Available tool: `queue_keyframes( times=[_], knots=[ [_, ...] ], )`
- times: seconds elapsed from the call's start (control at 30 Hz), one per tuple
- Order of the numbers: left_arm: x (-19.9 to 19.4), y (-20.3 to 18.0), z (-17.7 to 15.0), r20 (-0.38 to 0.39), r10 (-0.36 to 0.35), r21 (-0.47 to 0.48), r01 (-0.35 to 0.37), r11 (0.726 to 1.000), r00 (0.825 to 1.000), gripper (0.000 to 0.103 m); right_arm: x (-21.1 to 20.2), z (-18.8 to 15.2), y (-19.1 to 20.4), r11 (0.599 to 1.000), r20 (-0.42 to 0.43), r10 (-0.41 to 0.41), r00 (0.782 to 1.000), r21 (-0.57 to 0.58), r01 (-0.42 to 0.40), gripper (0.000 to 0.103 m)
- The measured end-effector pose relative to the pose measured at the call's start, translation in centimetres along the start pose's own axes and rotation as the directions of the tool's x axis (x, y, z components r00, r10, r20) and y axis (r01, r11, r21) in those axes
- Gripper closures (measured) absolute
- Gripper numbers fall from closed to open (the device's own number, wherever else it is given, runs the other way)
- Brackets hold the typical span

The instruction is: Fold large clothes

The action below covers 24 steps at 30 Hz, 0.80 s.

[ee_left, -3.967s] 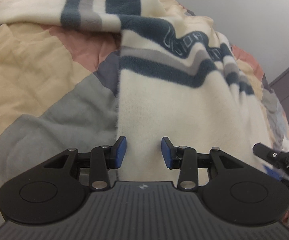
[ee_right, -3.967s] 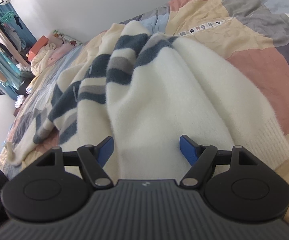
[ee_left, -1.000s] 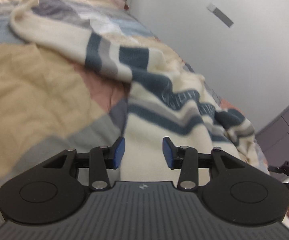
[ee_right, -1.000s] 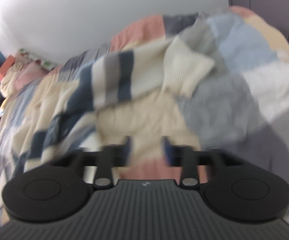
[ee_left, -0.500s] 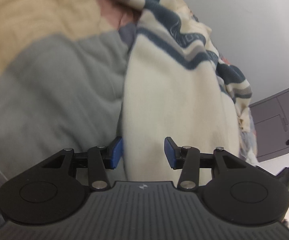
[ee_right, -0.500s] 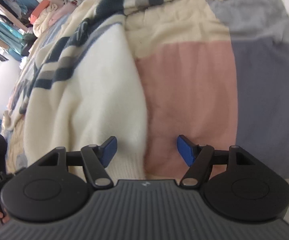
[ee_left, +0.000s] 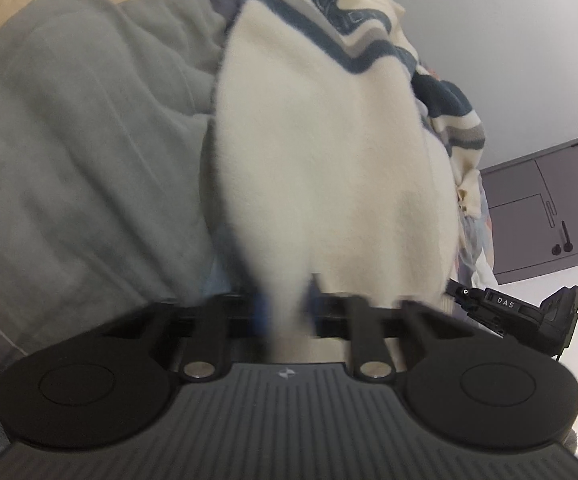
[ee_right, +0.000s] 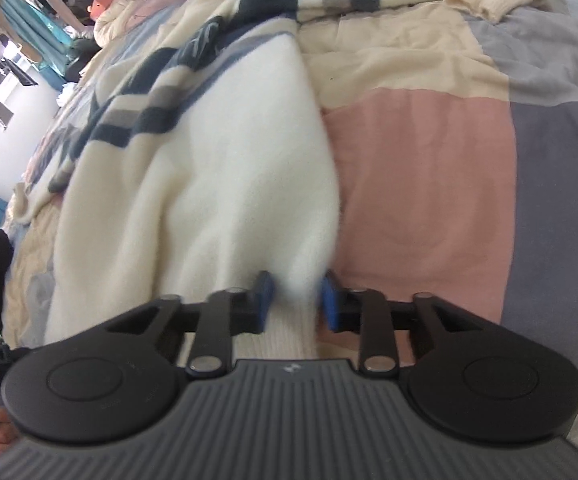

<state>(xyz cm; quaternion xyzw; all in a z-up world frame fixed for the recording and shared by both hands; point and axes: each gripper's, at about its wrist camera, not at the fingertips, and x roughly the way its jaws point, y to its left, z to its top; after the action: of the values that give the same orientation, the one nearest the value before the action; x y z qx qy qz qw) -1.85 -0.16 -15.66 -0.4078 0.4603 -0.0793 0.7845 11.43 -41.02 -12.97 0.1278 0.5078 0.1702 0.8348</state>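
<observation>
Each hand-held gripper, left blurred, right clearer, pinches the sweater hem.

A sweater lay spread on a patchwork quilt, its hem between the fingers of the left gripper and the right gripper, a wardrobe standing beyond.

Both cams sat super low and close, each looking forward along its own tongs over the patchwork quilt. Both views shared the cream striped sweater right ahead, and the left cam caught the right gripper off to its right.
</observation>
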Motion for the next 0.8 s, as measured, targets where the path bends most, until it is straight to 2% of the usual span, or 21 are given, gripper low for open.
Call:
queue_keyframes(
  times=[0.1,0.23,0.3,0.37,0.5,0.63,0.8],
  knots=[
    [-2.1,-0.2,1.4,0.064,-0.044,-0.021,0.045,0.999,0.997,0.091,-1.6,0.2,1.0,0.999,0.031,0.012,0.999,-0.05,-0.01,0.092],
    [-7.1,-1.3,3.6,0.166,-0.118,-0.003,0.12,0.993,0.979,0.092,-4.8,0.6,3.7,0.991,0.079,0.021,0.997,-0.131,-0.011,0.093],
    [-9.8,-1.7,4.6,0.192,-0.162,-0.005,0.166,0.986,0.968,0.092,-6.4,1.1,5.1,0.988,0.082,0.034,0.996,-0.151,-0.021,0.093],
    [-12.0,-2.3,5.2,0.226,-0.161,0.014,0.162,0.987,0.961,0.092,-7.9,1.6,6.8,0.984,0.066,0.056,0.996,-0.172,-0.044,0.093],
    [-15.2,-2.2,7.4,0.251,-0.184,-0.043,0.201,0.979,0.95,0.094,-10.4,2.8,10.8,0.965,0.053,0.056,0.997,-0.259,-0.04,0.093],
    [-17.6,-2.2,8.6,0.271,-0.147,-0.034,0.162,0.986,0.951,0.094,-12.8,3.8,14.0,0.947,0.06,0.047,0.997,-0.32,-0.026,0.093],
    [-17.0,-0.9,7.4,0.196,-0.038,0.006,0.037,0.999,0.98,0.094,-11.8,2.6,14.1,0.952,-0.025,-0.007,1.0,-0.307,-0.001,0.093]
  ],
)
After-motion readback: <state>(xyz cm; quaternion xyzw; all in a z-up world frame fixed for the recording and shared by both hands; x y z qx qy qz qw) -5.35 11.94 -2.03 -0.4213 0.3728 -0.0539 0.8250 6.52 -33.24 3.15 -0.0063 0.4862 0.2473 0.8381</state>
